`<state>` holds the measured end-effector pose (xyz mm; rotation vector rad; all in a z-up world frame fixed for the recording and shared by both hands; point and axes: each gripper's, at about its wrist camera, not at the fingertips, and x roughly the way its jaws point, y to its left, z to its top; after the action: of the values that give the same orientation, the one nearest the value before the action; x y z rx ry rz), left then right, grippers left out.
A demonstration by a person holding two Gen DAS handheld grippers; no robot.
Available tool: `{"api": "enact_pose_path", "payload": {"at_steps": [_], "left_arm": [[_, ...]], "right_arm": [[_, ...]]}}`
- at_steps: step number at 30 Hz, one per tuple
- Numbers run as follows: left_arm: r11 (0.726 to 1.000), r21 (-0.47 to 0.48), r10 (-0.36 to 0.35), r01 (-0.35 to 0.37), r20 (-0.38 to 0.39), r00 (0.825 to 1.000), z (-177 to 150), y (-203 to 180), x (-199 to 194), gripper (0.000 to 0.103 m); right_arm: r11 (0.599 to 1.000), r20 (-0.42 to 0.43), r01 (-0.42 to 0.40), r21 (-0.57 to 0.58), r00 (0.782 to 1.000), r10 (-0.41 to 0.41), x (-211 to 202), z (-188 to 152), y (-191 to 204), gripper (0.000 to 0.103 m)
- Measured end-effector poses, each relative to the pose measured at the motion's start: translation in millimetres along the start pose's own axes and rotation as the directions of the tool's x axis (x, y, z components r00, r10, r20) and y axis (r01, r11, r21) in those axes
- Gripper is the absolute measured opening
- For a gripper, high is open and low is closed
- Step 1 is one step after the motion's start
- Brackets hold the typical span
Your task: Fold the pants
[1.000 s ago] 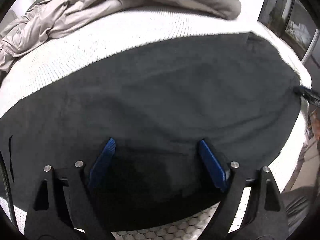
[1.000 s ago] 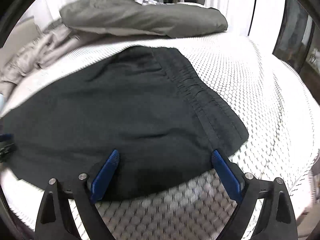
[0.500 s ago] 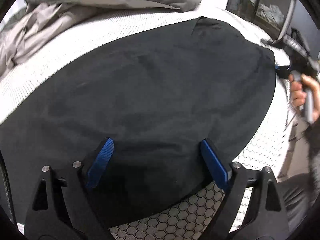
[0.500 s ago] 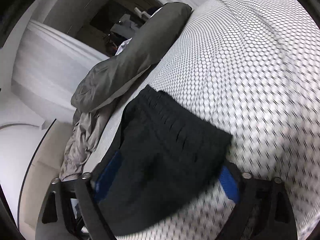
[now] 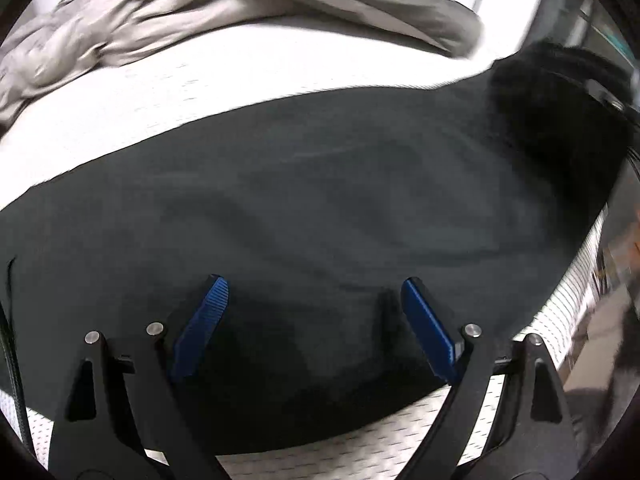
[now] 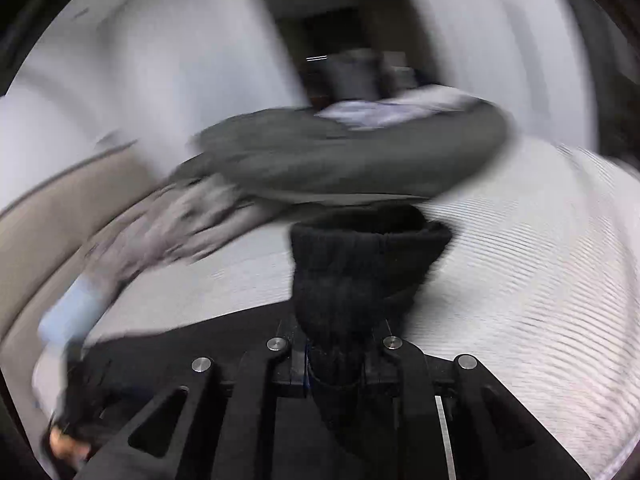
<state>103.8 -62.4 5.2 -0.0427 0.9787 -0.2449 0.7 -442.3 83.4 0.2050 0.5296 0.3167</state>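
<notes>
My right claw (image 6: 334, 360) has just been closing, and it now pinches the ribbed waistband of the black pants (image 5: 320, 208); in the right wrist view that bunched band rises from between the jaws at lower centre. A second ago those jaws stood wide over the flat waistband corner, so this is the grab being made. The view is also heavily blurred and now looks up toward the grey pillow (image 6: 360, 160) across the middle of the frame, which fits a lift of that corner off the bed (image 6: 520, 280).

My left claw (image 5: 312, 300) hangs wide over the pants at the lower centre of its view, blue pads (image 5: 208, 312) apart, nothing between them. The cloth under it looks the same as half a second back, spread dark across the middle of the frame on the white mesh bed cover, with a rumpled beige blanket (image 5: 100, 36) at upper left. At the upper right of that frame the pants' far end now humps up into a dark bulge where it lay flat before, which I take for the lifted waistband.

I judge the fold has begun: one end is gripped and rising, ready to be carried over the rest. The left side is not yet gripped, so the fold may go over crooked.
</notes>
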Motion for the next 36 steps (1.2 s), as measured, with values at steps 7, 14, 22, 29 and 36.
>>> {"api": "enact_pose_path", "payload": {"at_steps": [7, 14, 22, 29, 36], "left_arm": [[0.981, -0.193, 0.018, -0.009, 0.047, 0.999, -2.2, 73.5, -17.2, 0.087], [0.980, -0.191, -0.048, 0.062, 0.077, 0.996, 0.8, 82.4, -19.0, 0.075], [0.928, -0.132, -0.354, 0.348, -0.019, 0.935, 16.4, 32.4, 13.9, 0.062], [0.886, -0.216, -0.429, 0.410, -0.046, 0.902, 43.8, 19.0, 60.8, 0.062], [0.869, -0.296, -0.421, 0.397, -0.019, 0.907, 54.8, 14.6, 73.2, 0.020]], "right_arm": [[0.867, -0.460, -0.370, -0.333, 0.866, 0.194, 79.5, -79.9, 153.9, 0.050], [0.862, -0.453, -0.376, -0.339, 0.869, 0.201, 46.5, -80.7, 144.8, 0.065], [0.893, -0.504, -0.133, -0.431, 0.856, -0.116, 99.3, -109.1, 108.9, 0.061], [0.939, -0.374, -0.053, -0.341, 0.924, -0.084, 70.3, -83.0, 68.5, 0.061], [0.960, -0.434, 0.118, -0.253, 0.873, -0.222, 106.7, -67.8, 19.9, 0.067]]}}
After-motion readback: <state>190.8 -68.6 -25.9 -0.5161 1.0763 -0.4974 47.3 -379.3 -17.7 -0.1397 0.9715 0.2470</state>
